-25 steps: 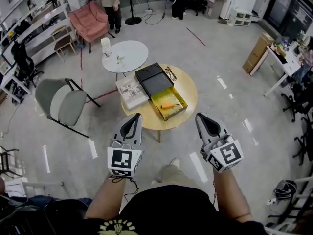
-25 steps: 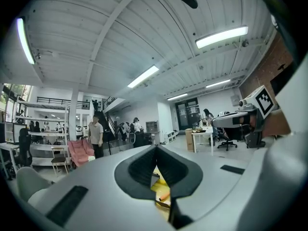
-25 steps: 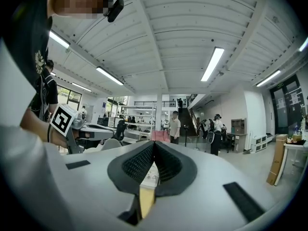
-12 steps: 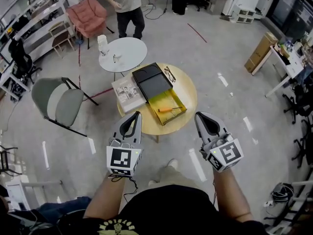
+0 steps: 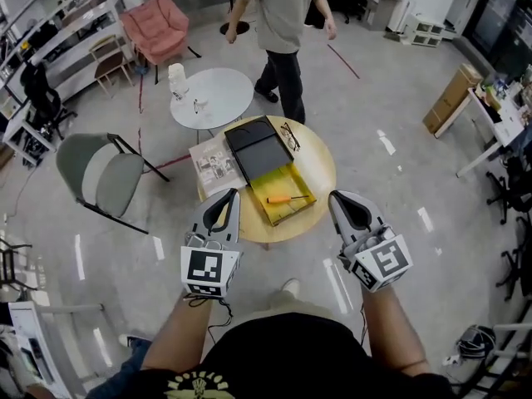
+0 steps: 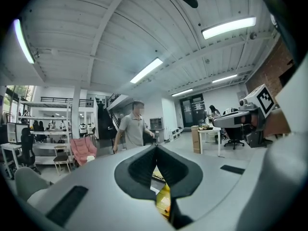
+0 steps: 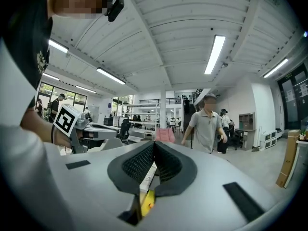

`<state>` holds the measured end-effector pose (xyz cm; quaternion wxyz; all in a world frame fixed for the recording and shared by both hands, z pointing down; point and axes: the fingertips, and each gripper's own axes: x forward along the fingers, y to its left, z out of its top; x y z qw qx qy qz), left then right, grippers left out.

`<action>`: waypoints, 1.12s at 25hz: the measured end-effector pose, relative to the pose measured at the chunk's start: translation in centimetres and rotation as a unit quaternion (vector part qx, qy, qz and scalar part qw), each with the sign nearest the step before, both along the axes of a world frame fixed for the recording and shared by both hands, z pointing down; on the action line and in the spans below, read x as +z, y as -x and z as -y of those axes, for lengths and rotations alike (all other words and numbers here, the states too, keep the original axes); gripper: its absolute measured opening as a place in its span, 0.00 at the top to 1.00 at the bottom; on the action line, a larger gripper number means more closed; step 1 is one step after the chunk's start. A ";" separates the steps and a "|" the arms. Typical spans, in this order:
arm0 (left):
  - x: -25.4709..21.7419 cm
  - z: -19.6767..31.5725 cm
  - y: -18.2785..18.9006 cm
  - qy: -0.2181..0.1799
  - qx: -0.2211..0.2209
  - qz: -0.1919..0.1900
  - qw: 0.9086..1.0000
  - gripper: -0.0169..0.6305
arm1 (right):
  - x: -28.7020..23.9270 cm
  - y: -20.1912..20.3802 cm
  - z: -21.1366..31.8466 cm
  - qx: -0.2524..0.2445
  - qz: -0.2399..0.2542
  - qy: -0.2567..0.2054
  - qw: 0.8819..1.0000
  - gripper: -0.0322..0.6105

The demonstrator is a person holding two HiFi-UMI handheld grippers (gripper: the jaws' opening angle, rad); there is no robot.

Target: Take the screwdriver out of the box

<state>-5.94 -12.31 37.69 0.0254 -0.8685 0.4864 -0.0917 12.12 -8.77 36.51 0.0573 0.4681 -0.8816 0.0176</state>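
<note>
An open box (image 5: 287, 196) with a yellow inside and a black lid (image 5: 256, 144) lies on the round wooden table (image 5: 320, 173) ahead of me. In it rests the screwdriver (image 5: 278, 199), which has an orange handle. My left gripper (image 5: 233, 194) hangs short of the table's near left edge, jaws shut and empty. My right gripper (image 5: 333, 194) is level with it near the table's right edge, also shut with nothing held. A sliver of the yellow box (image 6: 163, 201) shows below the closed left gripper (image 6: 156, 146), and another sliver (image 7: 147, 201) below the right gripper (image 7: 154, 142).
A magazine (image 5: 214, 163) and glasses (image 5: 291, 135) lie on the table beside the box. A person (image 5: 283, 23) walks just behind the table. A white round table (image 5: 212, 96), grey chair (image 5: 104, 173) and pink armchair (image 5: 158, 27) stand to the left.
Both grippers and I have advanced toward the wooden table, still shut. The person in the background has walked closer, from behind the white table to just behind the wooden one.
</note>
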 end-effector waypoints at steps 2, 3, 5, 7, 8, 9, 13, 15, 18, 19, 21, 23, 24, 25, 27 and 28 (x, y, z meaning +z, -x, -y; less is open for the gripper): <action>-0.3 0.9 -0.7 -0.003 -0.005 -0.001 1.000 0.95 | -0.2 -0.7 0.9 -0.008 -0.001 -0.004 1.000 0.93; -0.4 1.3 -1.1 -0.005 -0.008 -0.001 1.000 0.95 | -0.3 -1.1 1.4 -0.011 -0.001 -0.006 1.000 0.93; -0.6 2.1 -1.9 -0.010 -0.013 -0.001 1.000 0.95 | -0.6 -1.8 2.3 -0.019 -0.001 -0.010 1.000 0.93; -0.8 2.8 -2.6 -0.016 -0.019 -0.002 1.000 0.95 | -0.9 -2.6 3.2 -0.026 -0.002 -0.014 1.000 0.93; -0.9 3.0 -2.9 -0.018 -0.023 -0.003 1.000 0.95 | -0.9 -2.9 3.6 -0.030 -0.002 -0.015 0.999 0.93; -0.8 3.2 -3.2 -0.018 -0.027 -0.004 0.999 0.95 | -0.8 -3.3 3.9 -0.035 -0.002 -0.015 0.999 0.93; 0.1 4.0 -3.7 -0.009 -0.038 -0.002 0.999 0.95 | -0.3 -3.9 5.6 -0.049 -0.002 -0.012 0.999 0.93; 0.7 4.3 -3.6 -0.001 -0.043 0.001 0.999 0.95 | 0.1 -3.8 6.4 -0.055 0.000 -0.008 0.998 0.93; 1.1 4.7 -3.1 0.003 -0.057 0.001 0.998 0.95 | 0.7 -3.5 7.0 -0.068 0.000 -0.001 0.998 0.93; 1.0 5.0 -3.0 0.004 -0.061 0.000 0.998 0.95 | 0.8 -3.3 7.2 -0.073 -0.001 0.000 0.997 0.93; 0.9 5.3 -2.8 0.005 -0.067 -0.001 0.998 0.95 | 0.9 -2.9 7.5 -0.084 -0.003 0.001 0.996 0.93; 1.0 5.7 -2.5 0.005 -0.069 0.001 0.998 0.95 | 1.2 -2.5 8.0 -0.091 -0.005 0.002 0.996 0.93; 1.1 5.9 -2.4 0.006 -0.070 0.003 0.998 0.95 | 1.2 -2.3 8.3 -0.093 -0.004 0.003 0.996 0.93; 1.3 6.1 -2.3 0.008 -0.069 0.004 0.998 0.95 | 1.3 -2.1 8.5 -0.094 -0.004 0.003 0.996 0.93; 1.4 6.7 -2.3 0.009 -0.066 0.007 0.998 0.95 | 1.3 -1.8 9.1 -0.094 -0.002 0.001 0.996 0.93; 1.3 7.1 -2.3 0.008 -0.064 0.008 0.998 0.95 | 1.3 -1.7 9.4 -0.092 0.000 -0.001 0.996 0.93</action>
